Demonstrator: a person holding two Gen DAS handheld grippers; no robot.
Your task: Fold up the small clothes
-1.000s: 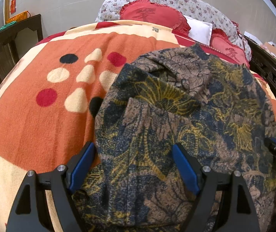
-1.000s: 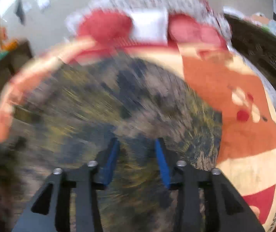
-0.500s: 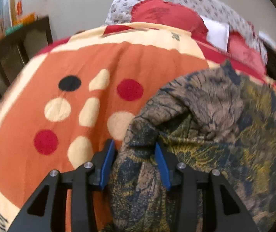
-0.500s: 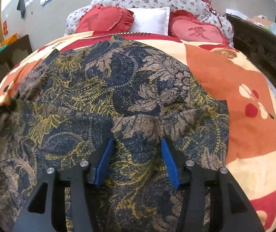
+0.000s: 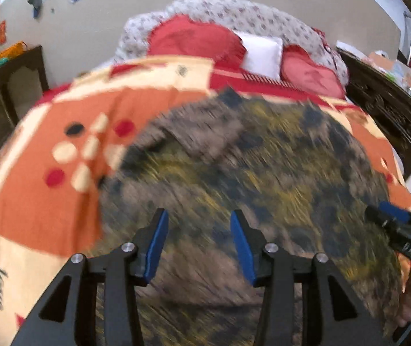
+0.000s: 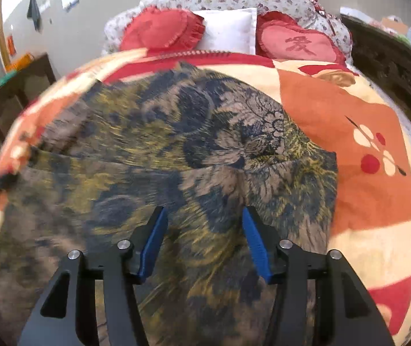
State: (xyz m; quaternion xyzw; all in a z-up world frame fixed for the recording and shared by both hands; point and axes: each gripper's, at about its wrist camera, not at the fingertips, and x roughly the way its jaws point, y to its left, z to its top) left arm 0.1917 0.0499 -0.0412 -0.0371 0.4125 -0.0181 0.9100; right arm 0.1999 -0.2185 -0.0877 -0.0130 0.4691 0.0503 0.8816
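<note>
- Patterned garment [image 5: 263, 158], dark blue, brown and mustard, lies spread on the bedspread [image 5: 47, 216], under and ahead of both tools.
- Readable writing: "love" on the bedspread, down-left of the left hand-held gripper [image 5: 198, 213], plus a Chinese character on the red heart cushion [image 6: 300, 43] far ahead of the right hand-held gripper [image 6: 204, 210]. The white lettering on the right tool's body is too blurry to read.
- Left one: jaws have just been closing and sit about half apart. Cloth fills the gap, but with the blur I can't tell if the pads are biting.
- Right one: jaws have just been opening a bit, and a puckered fold still looks pinched between the pads.
- Garment's right edge ends just right of that tool, with open bedspread beyond it, then the dark wooden frame [image 6: 392, 66].
</note>
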